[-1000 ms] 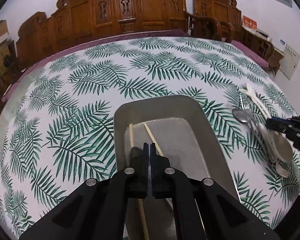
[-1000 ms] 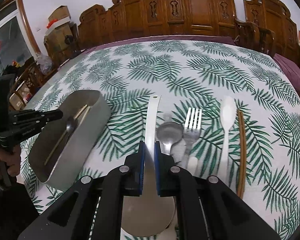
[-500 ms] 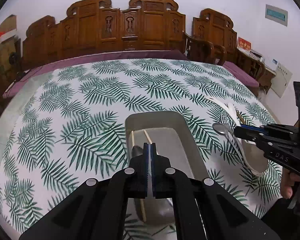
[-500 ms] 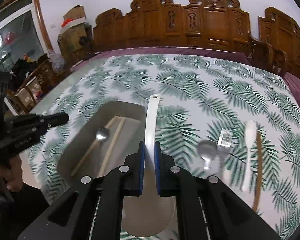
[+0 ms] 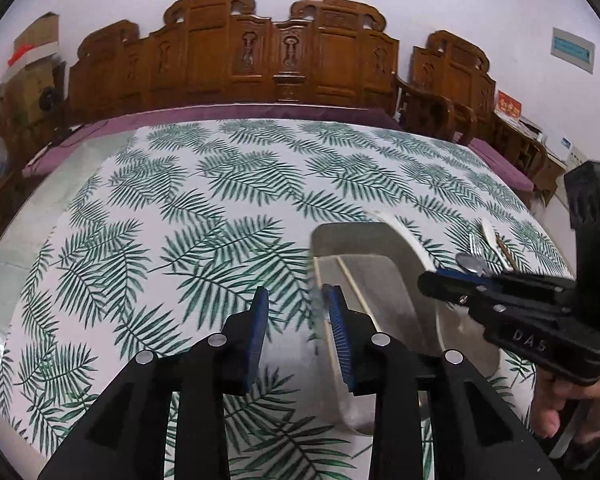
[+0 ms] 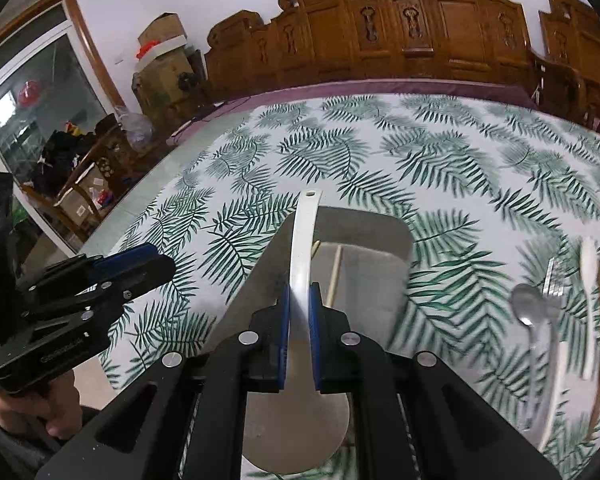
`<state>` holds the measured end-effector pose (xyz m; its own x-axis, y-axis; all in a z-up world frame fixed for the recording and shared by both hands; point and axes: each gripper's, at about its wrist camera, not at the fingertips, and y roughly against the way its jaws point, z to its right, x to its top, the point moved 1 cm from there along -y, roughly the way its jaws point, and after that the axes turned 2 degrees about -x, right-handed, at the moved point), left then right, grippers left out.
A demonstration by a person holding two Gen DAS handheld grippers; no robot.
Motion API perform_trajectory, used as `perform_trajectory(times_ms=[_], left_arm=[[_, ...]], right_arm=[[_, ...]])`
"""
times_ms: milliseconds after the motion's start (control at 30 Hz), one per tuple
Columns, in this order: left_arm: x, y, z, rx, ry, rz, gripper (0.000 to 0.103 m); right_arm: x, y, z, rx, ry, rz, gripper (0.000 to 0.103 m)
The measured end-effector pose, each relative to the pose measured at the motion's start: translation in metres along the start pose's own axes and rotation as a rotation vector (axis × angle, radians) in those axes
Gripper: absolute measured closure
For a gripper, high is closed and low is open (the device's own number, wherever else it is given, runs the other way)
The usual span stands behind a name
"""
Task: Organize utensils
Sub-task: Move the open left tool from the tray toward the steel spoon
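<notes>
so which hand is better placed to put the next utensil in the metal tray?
Right. The right gripper is already shut on the white ladle and holds it over the metal tray. The left gripper is empty, its jaws opening, beside the tray.

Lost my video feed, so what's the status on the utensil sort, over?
Left tool opening, nothing between its pads. Right tool shut on white ladle, over grey tray. Spoon and fork wait on tablecloth. Nothing in the way.
</notes>
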<state>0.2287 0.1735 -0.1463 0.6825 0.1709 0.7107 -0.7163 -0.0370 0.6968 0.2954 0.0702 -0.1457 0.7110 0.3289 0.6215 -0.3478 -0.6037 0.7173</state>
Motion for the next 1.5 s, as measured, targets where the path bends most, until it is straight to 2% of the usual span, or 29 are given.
perform_trajectory(times_ms=[200, 400, 600, 767, 867, 967, 1100, 1233, 1500], left_arm=[[0.000, -0.001, -0.010, 0.010, 0.021, 0.005, 0.074], [0.000, -0.001, -0.009, 0.008, 0.022, 0.006, 0.074], [0.001, 0.001, 0.004, -0.008, 0.006, 0.015, 0.074], [0.003, 0.003, 0.024, -0.052, -0.013, 0.025, 0.073], [0.003, 0.002, 0.041, -0.090, -0.039, 0.020, 0.056], [0.002, 0.002, 0.058, -0.120, -0.065, 0.020, 0.051], [0.001, 0.004, 0.077, -0.150, -0.089, 0.031, 0.029], [0.000, 0.003, 0.093, -0.171, -0.102, 0.032, 0.026], [-0.007, 0.002, 0.121, -0.209, -0.147, 0.014, 0.026]], right_arm=[[-0.005, -0.027, -0.001, -0.025, -0.015, -0.047, 0.092], [-0.010, -0.034, 0.006, -0.021, -0.037, -0.060, 0.089], [-0.007, -0.007, 0.018, -0.029, -0.002, -0.014, 0.089], [-0.005, 0.037, 0.044, -0.096, 0.030, 0.044, 0.089], [-0.008, 0.062, 0.065, -0.151, 0.037, 0.064, 0.089], [-0.016, 0.083, 0.088, -0.220, 0.046, 0.074, 0.089], [-0.030, 0.103, 0.120, -0.288, 0.019, 0.073, 0.089], [-0.050, 0.109, 0.145, -0.339, -0.017, 0.045, 0.089], [-0.093, 0.089, 0.158, -0.391, -0.027, -0.059, 0.089]])
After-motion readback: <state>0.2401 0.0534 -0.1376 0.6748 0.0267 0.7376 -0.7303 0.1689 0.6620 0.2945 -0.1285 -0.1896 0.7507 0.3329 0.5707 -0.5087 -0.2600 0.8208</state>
